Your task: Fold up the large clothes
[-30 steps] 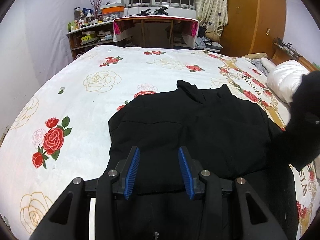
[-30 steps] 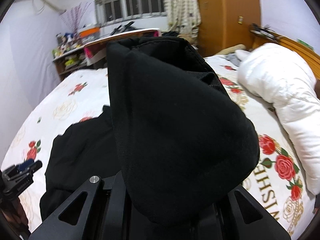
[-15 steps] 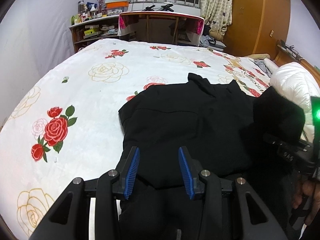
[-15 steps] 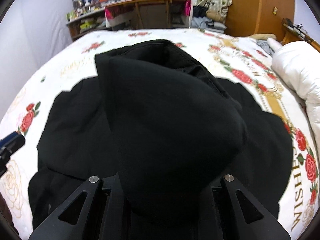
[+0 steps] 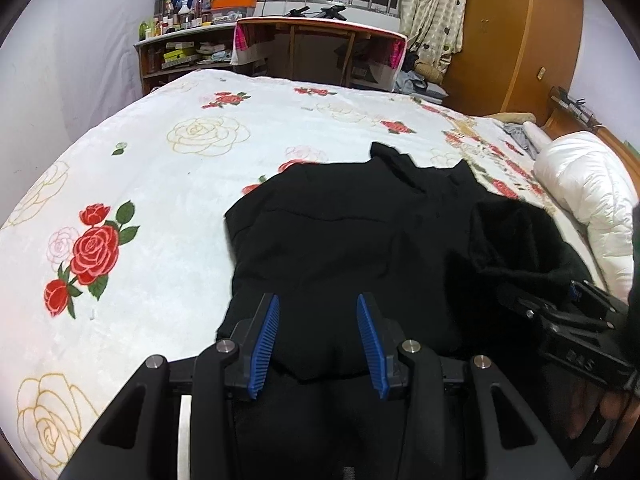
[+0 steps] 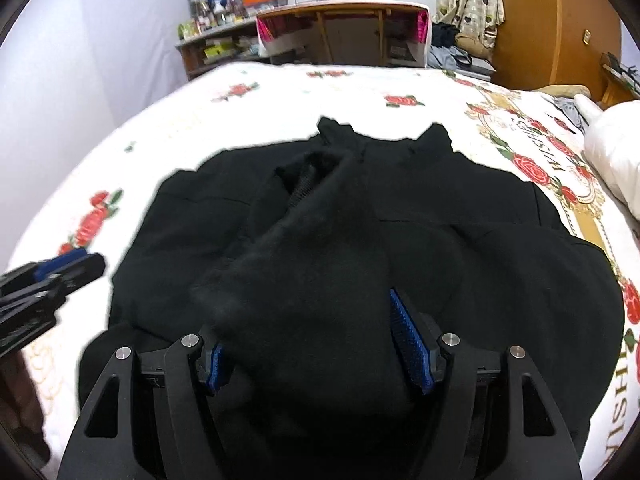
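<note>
On the floral bed, a black garment was spread. Its sleeve, towards 12 o'clock, apparently lay between the parted right gripper fingers; the left gripper was held apart, empty. Smoothing flat was advised.

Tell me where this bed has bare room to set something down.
Bare bedspread lies left of the black coat and beyond its collar toward the desk. Right is crowded: white duvet beside the coat.

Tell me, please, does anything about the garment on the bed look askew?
Yes: the sleeve lies bunched and slanted over the black garment, not flat, with its end between the right gripper fingers. The rest lies fairly smooth on the bed.
</note>
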`<state>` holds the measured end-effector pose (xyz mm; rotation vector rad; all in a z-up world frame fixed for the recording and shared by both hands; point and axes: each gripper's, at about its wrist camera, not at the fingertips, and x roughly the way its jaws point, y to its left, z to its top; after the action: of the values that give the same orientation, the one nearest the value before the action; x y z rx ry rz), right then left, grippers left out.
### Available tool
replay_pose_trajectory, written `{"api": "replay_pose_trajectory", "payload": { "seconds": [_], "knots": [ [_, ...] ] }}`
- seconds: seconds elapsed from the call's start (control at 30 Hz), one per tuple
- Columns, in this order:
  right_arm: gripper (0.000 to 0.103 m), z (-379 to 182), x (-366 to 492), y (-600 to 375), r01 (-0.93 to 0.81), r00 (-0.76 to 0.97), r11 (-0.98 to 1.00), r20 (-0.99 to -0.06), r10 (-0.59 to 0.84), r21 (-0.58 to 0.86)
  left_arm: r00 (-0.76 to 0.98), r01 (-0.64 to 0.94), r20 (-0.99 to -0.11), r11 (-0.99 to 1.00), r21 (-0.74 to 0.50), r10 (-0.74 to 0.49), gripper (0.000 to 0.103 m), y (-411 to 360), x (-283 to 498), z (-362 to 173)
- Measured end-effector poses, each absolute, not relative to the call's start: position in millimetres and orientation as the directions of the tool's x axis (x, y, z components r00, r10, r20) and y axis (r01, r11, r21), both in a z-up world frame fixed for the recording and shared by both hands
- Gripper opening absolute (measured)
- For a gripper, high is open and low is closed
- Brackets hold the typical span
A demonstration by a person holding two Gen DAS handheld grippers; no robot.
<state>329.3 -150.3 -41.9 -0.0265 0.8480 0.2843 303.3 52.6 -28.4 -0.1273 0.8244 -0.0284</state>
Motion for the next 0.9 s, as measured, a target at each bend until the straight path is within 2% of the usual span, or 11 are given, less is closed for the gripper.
{"api": "replay_pose_trajectory", "payload": {
  "seconds": [0.17, 0.47, 0.5, 0.57, 0.8, 0.83, 0.87, 0.9],
  "knots": [
    [0.068, -15.0, 307.0, -162.9, -0.291, 0.670, 0.953, -0.692, 0.269, 0.088, 0.684, 0.007, -0.719, 0.986, -0.167, -0.126, 0.044, 35.3, 305.8, -17.1],
    [0.068, 2.6, 286.6, -214.3, -0.245, 0.722, 0.966, -0.648, 0.242, 0.088, 0.676, 0.080, -0.701, 0.969, -0.236, -0.226, 0.062, -8.4, 311.9, -4.0],
    [0.068, 2.1, 286.0, -221.8, -0.230, 0.724, 0.969, -0.649, 0.231, 0.089, 0.671, 0.089, -0.701, 0.965, -0.247, -0.241, 0.066, -12.9, 313.4, -4.8],
    [0.068, -1.9, 286.2, -237.9, -0.189, 0.722, 0.978, -0.663, 0.198, 0.085, 0.655, 0.108, -0.703, 0.955, -0.275, -0.277, 0.071, -20.5, 318.7, -10.9],
    [0.068, -21.3, 283.3, -294.5, -0.059, 0.702, 0.996, -0.707, 0.089, 0.067, 0.525, 0.098, -0.786, 0.940, -0.327, -0.328, 0.071, -48.3, 353.8, -65.0],
    [0.068, -24.1, 283.5, -301.2, -0.044, 0.697, 0.997, -0.713, 0.076, 0.063, 0.514, 0.106, -0.790, 0.938, -0.330, -0.336, 0.066, -53.8, 356.9, -69.9],
    [0.068, -26.8, 284.0, -307.5, -0.030, 0.692, 0.998, -0.719, 0.066, 0.063, 0.508, 0.120, -0.790, 0.936, -0.330, -0.344, 0.058, -59.9, 358.8, -73.6],
    [0.068, -29.3, 282.7, -313.6, -0.019, 0.689, 0.998, -0.722, 0.059, 0.064, 0.499, 0.142, -0.794, 0.937, -0.320, -0.347, 0.028, -67.6, 361.6, -76.4]
  ]
}}
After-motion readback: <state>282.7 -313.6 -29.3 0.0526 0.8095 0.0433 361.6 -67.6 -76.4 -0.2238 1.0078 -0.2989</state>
